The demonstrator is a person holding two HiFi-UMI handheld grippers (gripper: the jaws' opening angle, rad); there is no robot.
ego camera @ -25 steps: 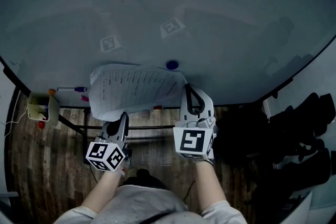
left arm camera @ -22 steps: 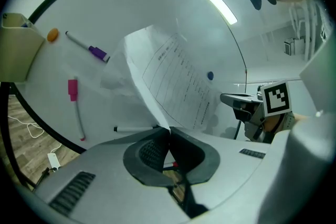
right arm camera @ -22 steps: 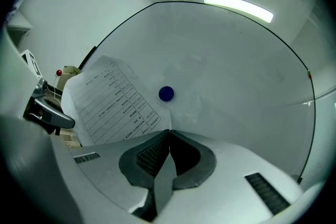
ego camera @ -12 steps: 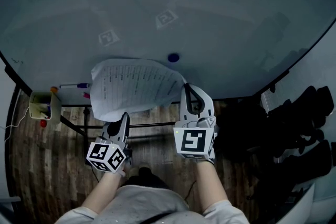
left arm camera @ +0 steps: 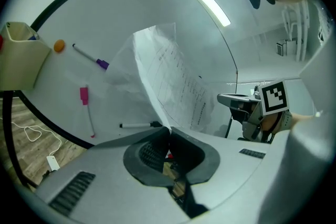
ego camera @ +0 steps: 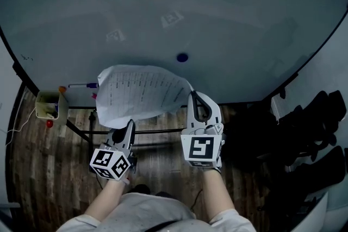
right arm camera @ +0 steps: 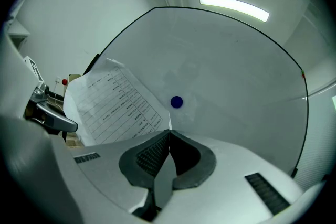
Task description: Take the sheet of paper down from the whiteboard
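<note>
Paper (ego camera: 138, 94) in both hand-held grippers (ego camera: 129, 123) (ego camera: 193, 96)

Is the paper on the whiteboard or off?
Off: the sheet bows between the left gripper and right gripper, both shut on it, clear of the blue magnet.

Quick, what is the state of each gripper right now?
Left gripper: jaws closed, holding the sheet of paper by its lower edge.
Right gripper: jaws closed, holding the same sheet at its corner.

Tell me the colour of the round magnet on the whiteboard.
Blue. The round magnet shows clearest in the right gripper view.
</note>
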